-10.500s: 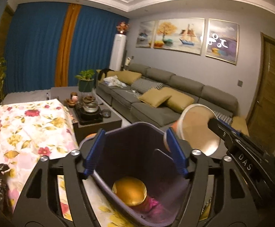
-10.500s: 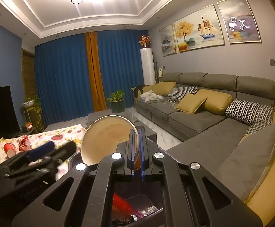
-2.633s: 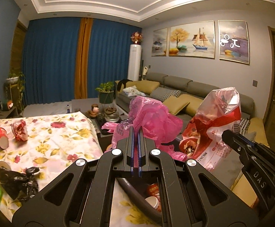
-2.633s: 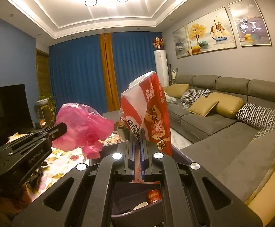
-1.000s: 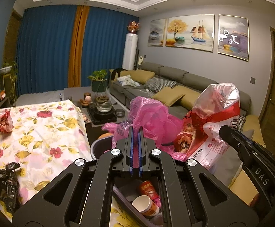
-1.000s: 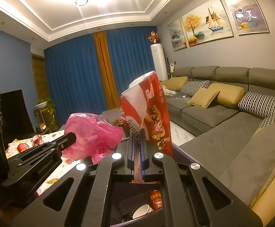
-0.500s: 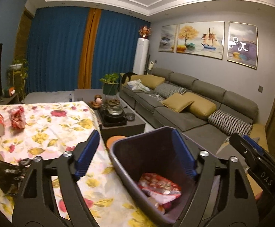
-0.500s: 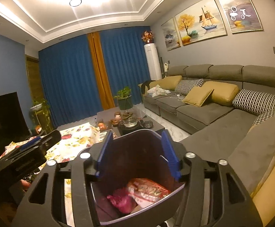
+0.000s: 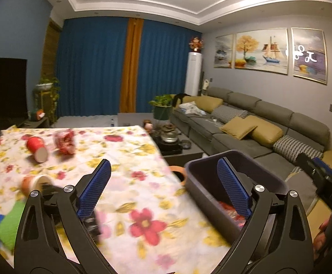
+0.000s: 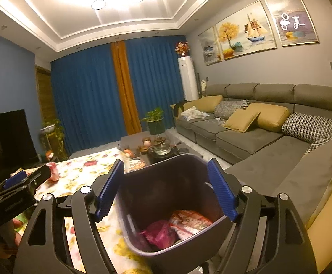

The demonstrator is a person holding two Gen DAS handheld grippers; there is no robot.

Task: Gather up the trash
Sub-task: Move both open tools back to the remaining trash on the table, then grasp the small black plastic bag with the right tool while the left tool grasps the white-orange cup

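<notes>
A dark purple trash bin (image 10: 166, 182) stands beside the flowered table; in it lie a pink bag (image 10: 160, 230) and a red snack bag (image 10: 190, 222). My right gripper (image 10: 166, 189) is open and empty above the bin. My left gripper (image 9: 163, 187) is open and empty over the flowered tablecloth (image 9: 125, 150), with the bin (image 9: 202, 189) at its right. On the table lie a red paper cup (image 9: 37, 148), a red crumpled wrapper (image 9: 65, 142), an orange cup (image 9: 32, 183) and green and blue items (image 9: 8, 225).
A grey sofa (image 10: 252, 134) with yellow cushions runs along the right wall. A low tea table (image 9: 170, 141) with a kettle stands beyond the flowered table. Blue curtains, a plant (image 9: 162, 108) and a TV (image 10: 6, 134) are at the back.
Both grippers opened and dropped the pink bag and red snack bag into the bin. Since then the left gripper has swung left over the table.
</notes>
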